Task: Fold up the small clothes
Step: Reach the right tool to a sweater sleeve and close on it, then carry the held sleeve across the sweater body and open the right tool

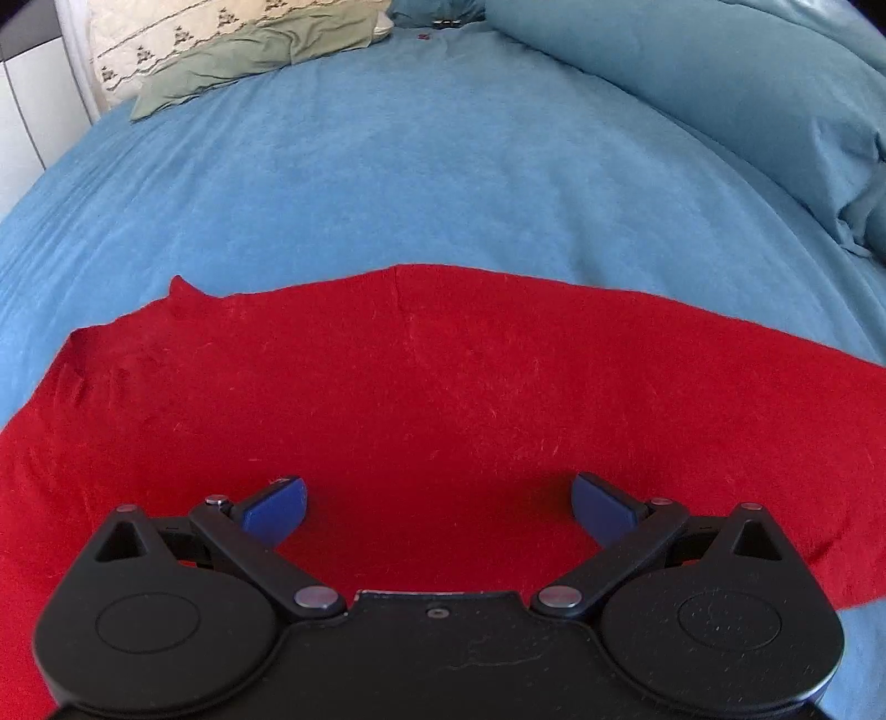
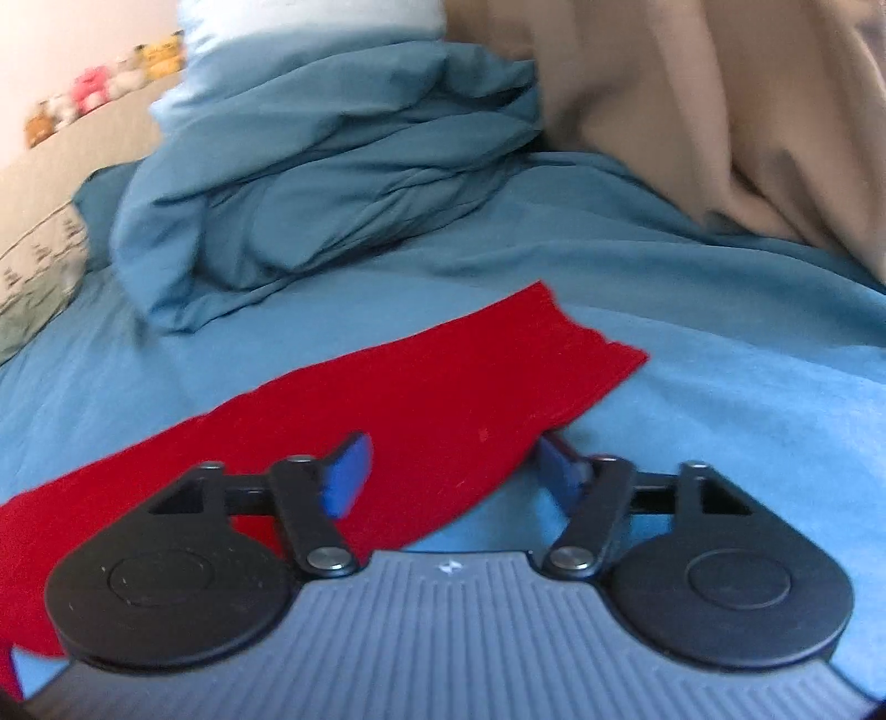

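Note:
A red garment (image 1: 443,387) lies flat on the blue bed sheet (image 1: 387,183), spread wide across the left wrist view. My left gripper (image 1: 440,507) is open and empty, its blue pads (image 1: 277,507) low over the middle of the red cloth. In the right wrist view the garment (image 2: 432,387) runs as a long red strip from lower left to its end at the upper right. My right gripper (image 2: 451,471) is open and empty, over the strip's near edge, with one pad (image 2: 346,476) above the cloth and the other (image 2: 556,468) at the edge.
A bunched blue duvet (image 2: 332,183) is heaped behind the garment, also at the right of the left wrist view (image 1: 720,94). A tan curtain (image 2: 720,111) hangs at the right. Green and cream pillows (image 1: 238,50) lie at the far left.

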Demonstrator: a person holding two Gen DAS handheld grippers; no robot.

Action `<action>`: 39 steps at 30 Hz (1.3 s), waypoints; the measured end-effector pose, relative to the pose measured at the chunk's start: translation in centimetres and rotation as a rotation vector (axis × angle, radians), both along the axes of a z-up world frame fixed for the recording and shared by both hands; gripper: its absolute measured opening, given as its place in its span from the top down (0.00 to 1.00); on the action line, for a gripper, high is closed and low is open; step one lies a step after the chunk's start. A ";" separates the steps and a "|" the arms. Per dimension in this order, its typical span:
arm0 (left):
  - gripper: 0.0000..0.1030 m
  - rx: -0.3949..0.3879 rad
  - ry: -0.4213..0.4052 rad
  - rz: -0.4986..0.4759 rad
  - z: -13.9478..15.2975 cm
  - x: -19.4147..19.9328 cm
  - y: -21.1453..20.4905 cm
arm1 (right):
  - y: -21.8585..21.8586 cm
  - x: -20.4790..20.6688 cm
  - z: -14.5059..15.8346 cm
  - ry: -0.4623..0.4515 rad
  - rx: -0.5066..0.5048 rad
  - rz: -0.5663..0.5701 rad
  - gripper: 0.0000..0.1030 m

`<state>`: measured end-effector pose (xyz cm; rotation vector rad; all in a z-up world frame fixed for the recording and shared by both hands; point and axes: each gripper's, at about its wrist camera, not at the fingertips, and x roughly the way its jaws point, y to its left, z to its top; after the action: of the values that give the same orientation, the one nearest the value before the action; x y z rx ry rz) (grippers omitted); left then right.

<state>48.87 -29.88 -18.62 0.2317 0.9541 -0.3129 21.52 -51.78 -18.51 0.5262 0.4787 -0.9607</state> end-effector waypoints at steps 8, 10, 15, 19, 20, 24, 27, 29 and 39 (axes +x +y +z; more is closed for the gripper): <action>0.00 0.014 0.096 0.000 0.4 1.7 -0.4 | -0.9 1.8 3.2 0.113 0.007 -0.003 0.80; 0.00 0.010 0.117 -0.005 0.8 2.8 -0.6 | -0.2 2.5 5.4 0.089 0.000 0.022 0.80; 0.00 0.019 0.101 0.028 3.5 3.1 3.1 | 3.4 6.6 11.8 -0.029 -0.009 0.156 0.80; 0.00 0.018 0.058 0.062 6.6 2.6 8.4 | 9.1 11.8 16.4 -0.143 -0.010 0.340 0.80; 0.00 0.027 0.045 0.077 7.3 2.6 10.3 | 10.9 13.3 17.2 -0.173 -0.001 0.398 0.80; 0.00 0.043 0.026 0.138 8.6 2.3 17.3 | 19.2 19.1 18.5 -0.256 0.067 0.644 0.80; 0.00 0.070 0.031 0.187 8.2 2.1 22.7 | 26.4 23.2 17.2 -0.250 0.097 0.853 0.80; 0.00 0.099 0.032 0.219 7.6 1.7 25.5 | 31.1 25.4 14.9 -0.207 0.129 0.972 0.80; 0.00 0.116 0.092 0.279 4.1 0.3 31.9 | 42.6 27.0 3.0 0.073 0.292 1.206 0.75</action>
<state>49.14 2.04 -14.51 0.1877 1.0827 -0.0121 48.52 -9.18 -15.55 0.3567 0.8596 0.2525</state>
